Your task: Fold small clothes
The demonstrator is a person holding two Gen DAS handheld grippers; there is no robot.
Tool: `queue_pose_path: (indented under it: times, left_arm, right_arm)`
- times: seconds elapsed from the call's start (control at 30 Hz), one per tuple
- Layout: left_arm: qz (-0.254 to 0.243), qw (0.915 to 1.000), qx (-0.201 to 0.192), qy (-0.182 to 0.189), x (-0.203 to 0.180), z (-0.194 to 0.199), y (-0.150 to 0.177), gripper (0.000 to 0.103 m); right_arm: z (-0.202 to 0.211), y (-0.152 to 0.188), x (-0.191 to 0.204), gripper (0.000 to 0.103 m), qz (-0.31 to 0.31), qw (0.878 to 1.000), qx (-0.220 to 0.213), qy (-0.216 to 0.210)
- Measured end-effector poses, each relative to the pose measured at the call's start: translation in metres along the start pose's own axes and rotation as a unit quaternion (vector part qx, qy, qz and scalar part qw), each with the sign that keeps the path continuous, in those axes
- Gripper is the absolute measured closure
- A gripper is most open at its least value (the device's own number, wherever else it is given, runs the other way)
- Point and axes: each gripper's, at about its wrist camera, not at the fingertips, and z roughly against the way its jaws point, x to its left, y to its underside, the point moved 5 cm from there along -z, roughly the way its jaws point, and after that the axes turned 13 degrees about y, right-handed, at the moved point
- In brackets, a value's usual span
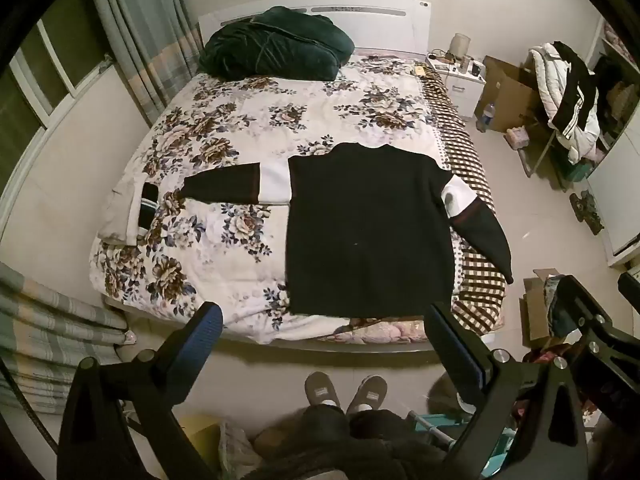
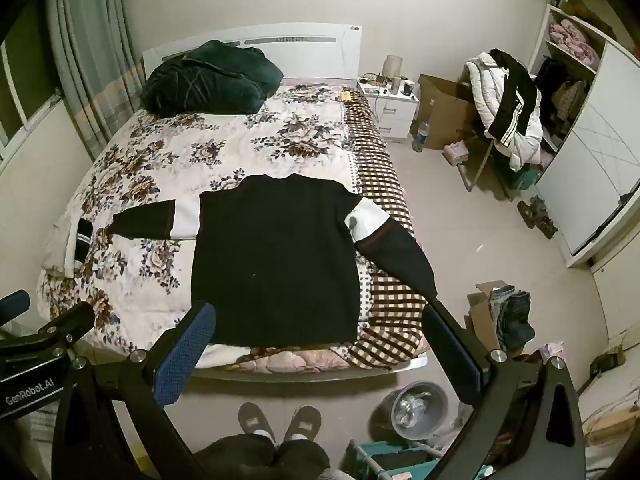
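Observation:
A black sweater (image 1: 368, 232) with white and dark red sleeve bands lies flat on the floral bedspread (image 1: 248, 120), both sleeves spread out; its right sleeve hangs over the bed's right edge. It also shows in the right wrist view (image 2: 276, 260). My left gripper (image 1: 324, 332) is open and empty, held back above the bed's near edge. My right gripper (image 2: 320, 332) is open and empty, likewise above the near edge, and shows at the right of the left wrist view (image 1: 592, 320).
A folded white and black garment (image 1: 136, 208) lies at the bed's left edge. A dark green blanket (image 1: 276, 44) sits by the headboard. Slippered feet (image 1: 346, 390) stand at the bed's foot. A box of clothes (image 2: 508, 316), a grey basin (image 2: 416, 404) and a chair with coats (image 2: 504, 100) stand right.

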Motion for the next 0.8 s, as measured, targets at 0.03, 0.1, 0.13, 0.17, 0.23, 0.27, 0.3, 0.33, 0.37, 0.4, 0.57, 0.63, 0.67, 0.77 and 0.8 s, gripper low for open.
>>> queue_pose_path:
  times: [0.03, 0.1, 0.13, 0.17, 0.23, 0.27, 0.3, 0.33, 0.37, 0.4, 0.57, 0.63, 0.67, 0.77, 0.8]
  left_arm:
    - [0.0, 1.0, 0.0, 0.0, 0.0, 0.0, -0.0001, 0.0]
    - [0.0, 1.0, -0.001, 0.001, -0.0001, -0.0001, -0.0001, 0.0]
    - [-0.001, 1.0, -0.001, 0.0, -0.0002, -0.0002, -0.0002, 0.0]
    - [0.0, 1.0, -0.002, 0.001, 0.0, 0.0, -0.0002, 0.0]
    - [0.001, 1.0, -0.003, 0.002, 0.0002, -0.0002, -0.0002, 0.0]
    - [0.0, 1.0, -0.003, 0.002, 0.0002, -0.0002, -0.0002, 0.0]
    - [0.0, 1.0, -0.002, 0.002, 0.0001, -0.0002, -0.0002, 0.0]
    - [0.0, 1.0, -0.002, 0.001, 0.0004, -0.0005, -0.0002, 0.0]
    - [0.0, 1.0, -0.002, 0.001, 0.0004, -0.0003, -0.0003, 0.0]
    - [0.0, 1.0, -0.003, 0.001, 0.0, 0.0, -0.0003, 0.0]
    - [-0.001, 1.0, -0.005, 0.001, 0.0, 0.0, -0.0003, 0.0]
    - [-0.001, 1.0, -0.005, 0.001, 0.0001, 0.0002, -0.0003, 0.0]
    - [-0.001, 1.0, -0.005, 0.001, 0.0001, 0.0001, -0.0004, 0.0]
    - [-0.001, 1.0, -0.006, 0.001, 0.0001, -0.0003, -0.0005, 0.0]
    - [-0.001, 1.0, -0.006, 0.002, -0.0031, 0.001, -0.0029, 0.0]
  right_arm:
    - [0.0002, -0.0001, -0.0003, 0.0, -0.001, 1.0, -0.001, -0.002]
    - [0.0004, -0.0002, -0.001, 0.0, -0.002, 1.0, 0.0, -0.003]
    - [0.0003, -0.0003, -0.0012, 0.0, -0.002, 1.0, 0.0, -0.003]
    - [0.0005, -0.0004, -0.0016, 0.0, -0.002, 1.0, -0.001, -0.003]
    - [0.0009, -0.0005, -0.0022, 0.0, -0.002, 1.0, -0.001, -0.004]
    - [0.001, -0.0004, -0.0022, 0.0, -0.002, 1.0, 0.0, -0.004]
    - [0.0011, -0.0005, -0.0026, 0.0, -0.003, 1.0, 0.0, -0.005]
    - [0.0012, -0.0006, -0.0024, 0.0, -0.003, 1.0, 0.0, -0.006]
    - [0.0012, -0.0006, -0.0024, 0.0, -0.003, 1.0, 0.0, -0.006]
    - [0.0013, -0.0005, -0.0025, 0.0, -0.003, 1.0, 0.001, -0.006]
    - [0.0019, -0.0006, -0.0022, 0.0, -0.003, 1.0, 0.0, -0.006]
    - [0.0019, -0.0006, -0.0022, 0.0, -0.003, 1.0, 0.0, -0.006]
    - [0.0019, -0.0004, -0.0024, 0.0, -0.003, 1.0, 0.0, -0.006]
    - [0.002, -0.0003, -0.0026, 0.0, -0.003, 1.0, 0.0, -0.007]
    - [0.002, -0.0003, -0.0028, 0.0, -0.003, 1.0, 0.001, -0.007]
